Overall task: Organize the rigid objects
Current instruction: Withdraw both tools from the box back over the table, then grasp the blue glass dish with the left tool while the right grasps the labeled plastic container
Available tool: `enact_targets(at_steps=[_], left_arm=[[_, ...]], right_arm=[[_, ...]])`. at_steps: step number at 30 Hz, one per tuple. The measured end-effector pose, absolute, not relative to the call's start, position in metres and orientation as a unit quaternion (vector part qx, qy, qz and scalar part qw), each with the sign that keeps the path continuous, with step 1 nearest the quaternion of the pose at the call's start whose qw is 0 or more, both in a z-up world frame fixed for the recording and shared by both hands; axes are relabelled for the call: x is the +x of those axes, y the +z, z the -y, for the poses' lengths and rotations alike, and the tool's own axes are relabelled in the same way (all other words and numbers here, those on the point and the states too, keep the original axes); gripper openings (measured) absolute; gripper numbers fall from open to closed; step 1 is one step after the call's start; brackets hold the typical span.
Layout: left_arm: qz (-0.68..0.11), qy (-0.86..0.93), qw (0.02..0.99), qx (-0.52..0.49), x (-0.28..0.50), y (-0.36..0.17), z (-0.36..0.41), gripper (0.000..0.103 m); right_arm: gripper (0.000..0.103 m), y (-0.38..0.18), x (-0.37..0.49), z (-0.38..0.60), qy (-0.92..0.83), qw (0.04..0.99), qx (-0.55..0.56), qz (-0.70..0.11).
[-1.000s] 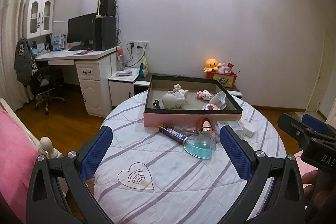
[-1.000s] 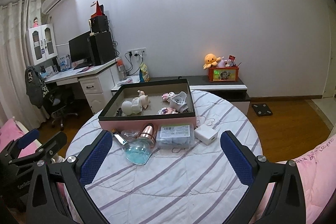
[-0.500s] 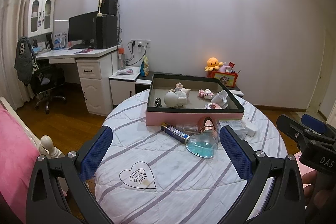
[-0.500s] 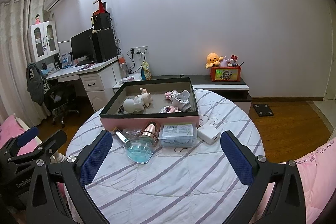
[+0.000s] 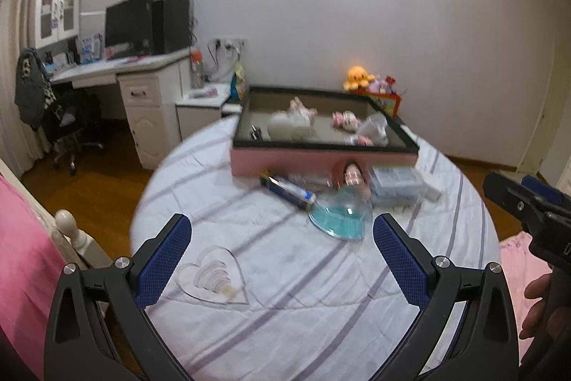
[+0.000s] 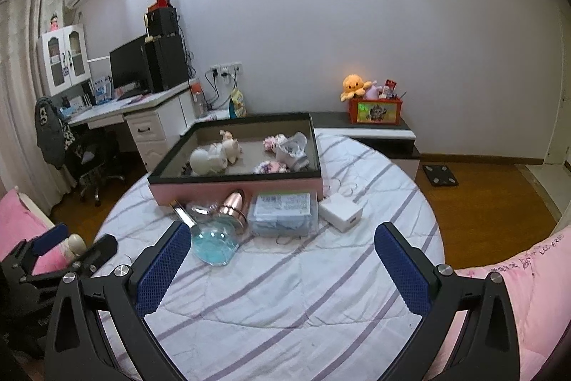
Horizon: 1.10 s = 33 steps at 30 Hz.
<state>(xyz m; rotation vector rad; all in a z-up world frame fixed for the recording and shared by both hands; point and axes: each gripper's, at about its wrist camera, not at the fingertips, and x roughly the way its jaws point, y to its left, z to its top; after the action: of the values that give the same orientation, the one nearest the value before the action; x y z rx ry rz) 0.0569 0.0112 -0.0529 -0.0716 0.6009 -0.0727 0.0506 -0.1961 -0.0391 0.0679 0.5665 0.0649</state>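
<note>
**A:** Across the round table covered in a white quilt with lilac stripes (image 6: 321,291), what lies where, left to right?

**B:** Farthest left, the left gripper (image 5: 280,247) hangs over the near edge, its blue-padded jaws spread wide and holding nothing. Ahead of it, a dark blue tube-shaped pack (image 5: 287,190) lies slanted, touching a clear flask-shaped bottle with turquoise liquid and a rose-gold cap (image 6: 217,238) lying on its side. Just right of that sits a clear plastic case with a printed label (image 6: 283,213), then a white square charger block (image 6: 340,213).

**A:** And the tray?

**B:** Behind them all stands a shallow pink box with a black rim (image 6: 235,190), already holding pale figurines and small pink toys. The loose items crowd against its front wall, likely lined up to go in next.

**A:** The other claw?

**B:** The right gripper (image 6: 280,247) is also fully spread and empty, hovering short of the case and charger. Both seem held wide in readiness, neither touching anything yet. The left view is blurred, so fine detail there is uncertain
</note>
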Motion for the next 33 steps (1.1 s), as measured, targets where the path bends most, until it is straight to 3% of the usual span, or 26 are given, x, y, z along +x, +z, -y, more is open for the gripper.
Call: enact_targets(at_steps=[21,23,25,27,33], left_arm=[[-0.426,-0.048,0.904,-0.007,0.162,-0.122,0.05,0.103],[-0.428,-0.061,0.902,-0.022,0.167,-0.123,0.048,0.099],[-0.431,-0.089,0.896,-0.051,0.169,-0.124,0.041,0.083],[-0.427,-0.097,0.897,-0.061,0.166,-0.124,0.035,0.076],[-0.414,-0.1,0.902,-0.072,0.153,-0.118,0.017,0.076]], right_arm=[[0.103,-0.091,0.094,0.237,0.015,0.938,0.057,-0.341],[0.103,-0.094,0.098,0.237,0.016,0.936,0.058,-0.347],[0.103,-0.098,0.103,0.236,0.018,0.934,0.056,-0.351],[0.103,-0.101,0.107,0.232,0.022,0.932,0.052,-0.357],[0.103,-0.108,0.123,0.216,0.033,0.927,0.04,-0.371]])
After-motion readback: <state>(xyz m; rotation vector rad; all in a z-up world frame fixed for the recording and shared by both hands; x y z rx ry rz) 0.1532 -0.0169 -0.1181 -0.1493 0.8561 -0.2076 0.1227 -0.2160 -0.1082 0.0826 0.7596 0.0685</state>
